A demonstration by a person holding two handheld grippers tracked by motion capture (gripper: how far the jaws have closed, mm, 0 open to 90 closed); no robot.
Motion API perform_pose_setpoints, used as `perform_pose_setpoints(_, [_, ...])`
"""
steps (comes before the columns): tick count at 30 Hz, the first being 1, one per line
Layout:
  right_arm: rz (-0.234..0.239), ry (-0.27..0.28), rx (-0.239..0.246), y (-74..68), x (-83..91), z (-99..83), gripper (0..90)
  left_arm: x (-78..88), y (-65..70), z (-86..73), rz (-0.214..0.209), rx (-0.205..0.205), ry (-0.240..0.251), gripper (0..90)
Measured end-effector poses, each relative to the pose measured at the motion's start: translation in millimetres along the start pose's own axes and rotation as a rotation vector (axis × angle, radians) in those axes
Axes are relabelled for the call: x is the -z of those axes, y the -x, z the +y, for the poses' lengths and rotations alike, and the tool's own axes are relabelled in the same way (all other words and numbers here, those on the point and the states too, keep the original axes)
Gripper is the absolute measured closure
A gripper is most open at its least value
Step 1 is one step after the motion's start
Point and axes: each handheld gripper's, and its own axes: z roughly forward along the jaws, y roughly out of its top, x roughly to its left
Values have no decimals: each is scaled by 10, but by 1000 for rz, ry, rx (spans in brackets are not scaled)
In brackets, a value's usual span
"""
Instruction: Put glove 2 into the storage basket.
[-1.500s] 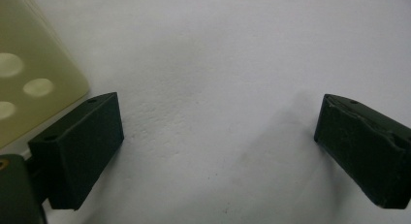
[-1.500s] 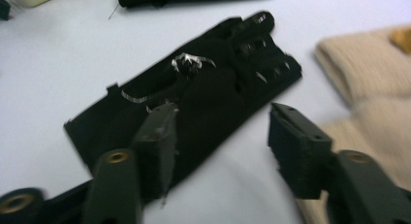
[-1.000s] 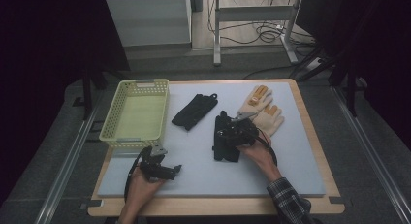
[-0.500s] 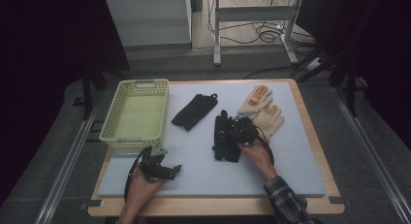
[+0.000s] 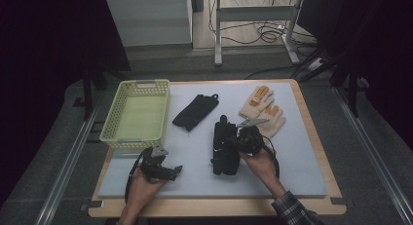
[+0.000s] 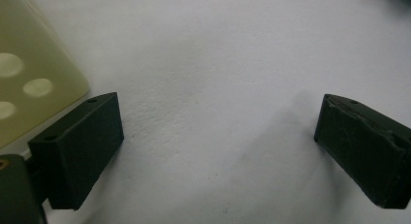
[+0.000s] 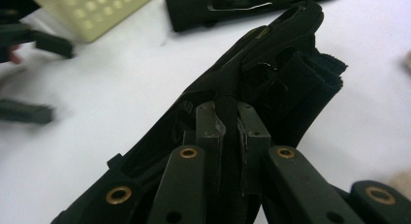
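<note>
The right tongs (image 7: 228, 132) have just been closing and now pinch a fold of the black glove (image 7: 271, 83), the cloth squeezed between the two pads. In the high view the right tongs (image 5: 243, 140) sit at the right edge of that black glove (image 5: 223, 147), which lies mid-bench with its long axis running near to far, fingers pointing away. The left tongs (image 6: 218, 151) stand spread wide over bare mat with nothing between them; in the high view they (image 5: 163, 170) rest near the front left of the bench (image 5: 311, 181).

The yellow basket (image 5: 136, 115) stands far and left of the held glove, so the likely carry runs leftward and away, past a second black glove (image 5: 196, 112). A tan glove (image 5: 263, 108) lies just right of the right tongs. The right hand (image 5: 260, 161) is plainly the nearer one to the glove.
</note>
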Motion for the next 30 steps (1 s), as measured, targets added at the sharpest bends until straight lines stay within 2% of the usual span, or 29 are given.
perform_pose_setpoints(4, [22, 27, -19, -163, 71, -173, 814, 0, 2, 0, 0, 2, 0, 37])
perform_pose_setpoints(7, [22, 20, -24, -200, 22, -308, 766, 0, 2, -1, -1, 3, 0, 37])
perform_pose_setpoints(9, [9, 24, -15, -190, 3, -365, 637, 0, 2, -1, 0, 3, 0, 37])
perform_pose_setpoints(11, [9, 30, -22, -137, 4, -391, 549, 0, 2, -1, -1, 3, 0, 37])
perform_pose_setpoints(15, [19, 41, -25, -37, 43, -346, 477, 0, 2, -1, -1, 3, 0, 37])
perform_pose_setpoints(22, [13, 53, 20, 37, 5, -151, 462, 0, 2, -1, 0, 3, 0, 37])
perform_pose_setpoints(30, [13, 19, 79, 96, -218, 176, 597, 1, 2, -1, -1, 3, 0, 38])
